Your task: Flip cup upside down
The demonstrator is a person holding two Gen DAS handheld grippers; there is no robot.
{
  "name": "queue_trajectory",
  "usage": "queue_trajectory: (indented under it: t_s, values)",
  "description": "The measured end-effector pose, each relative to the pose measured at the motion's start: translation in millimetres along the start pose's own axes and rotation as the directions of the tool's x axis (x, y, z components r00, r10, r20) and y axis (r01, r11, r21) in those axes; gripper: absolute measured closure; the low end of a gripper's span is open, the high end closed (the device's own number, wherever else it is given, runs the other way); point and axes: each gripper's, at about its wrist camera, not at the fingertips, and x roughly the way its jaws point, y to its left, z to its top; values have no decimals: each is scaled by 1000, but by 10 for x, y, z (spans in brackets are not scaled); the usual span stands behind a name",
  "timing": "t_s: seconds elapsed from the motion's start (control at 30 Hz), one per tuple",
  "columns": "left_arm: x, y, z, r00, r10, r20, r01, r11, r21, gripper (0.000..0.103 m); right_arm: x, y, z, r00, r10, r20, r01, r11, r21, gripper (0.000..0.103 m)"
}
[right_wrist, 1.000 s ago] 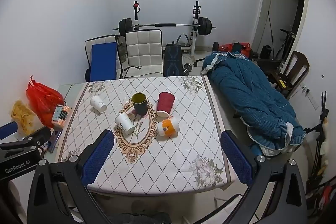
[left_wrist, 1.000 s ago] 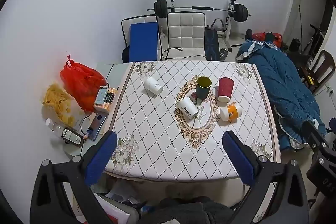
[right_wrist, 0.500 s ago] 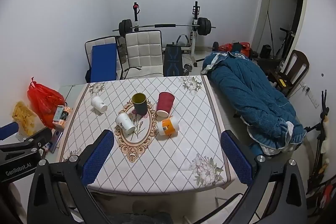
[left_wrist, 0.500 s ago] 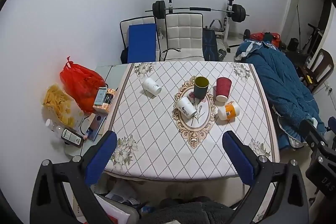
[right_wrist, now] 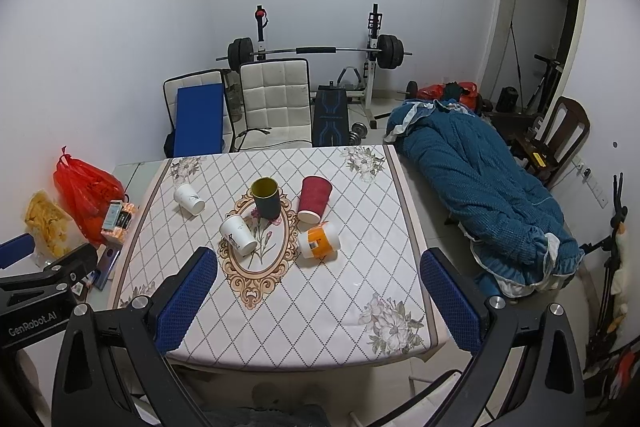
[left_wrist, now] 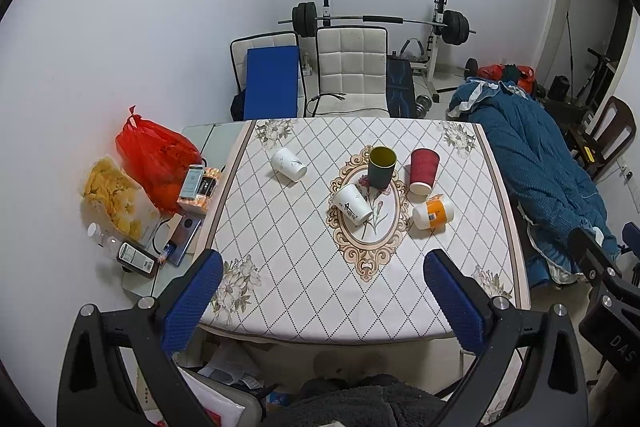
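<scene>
Several cups sit on a table with a diamond-pattern cloth (left_wrist: pixel 304 267). A dark cup with a yellow-green inside (left_wrist: pixel 382 166) (right_wrist: pixel 266 197) stands upright, mouth up. A red ribbed cup (left_wrist: pixel 423 171) (right_wrist: pixel 314 199) stands mouth down. A white cup with dark print (left_wrist: pixel 352 203) (right_wrist: pixel 238 230), a white cup (left_wrist: pixel 288 163) (right_wrist: pixel 189 199) at the left and an orange-and-white cup (left_wrist: pixel 433 211) (right_wrist: pixel 319 239) lie on their sides. My left gripper (left_wrist: pixel 320 303) and right gripper (right_wrist: pixel 318 301) are open and empty, held high above the table's near edge.
A low side surface left of the table holds a red bag (left_wrist: pixel 154 155), a chip bag (left_wrist: pixel 116 199), a phone and bottles. White chairs (left_wrist: pixel 352 71) and a barbell rack stand behind the table. A blue quilt (right_wrist: pixel 480 191) lies to the right.
Both grippers have drifted slightly; the table sits a little lower and nearer in the views. No cup has moved.
</scene>
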Motion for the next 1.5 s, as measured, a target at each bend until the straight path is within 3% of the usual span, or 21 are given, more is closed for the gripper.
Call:
queue_trajectory:
  t_s: [1.5]
  values:
    - [-7,-53,9,1000,-1,-3,1,1000,-1,0,87,-52,28,1000,22,1,-22,1000,11,0]
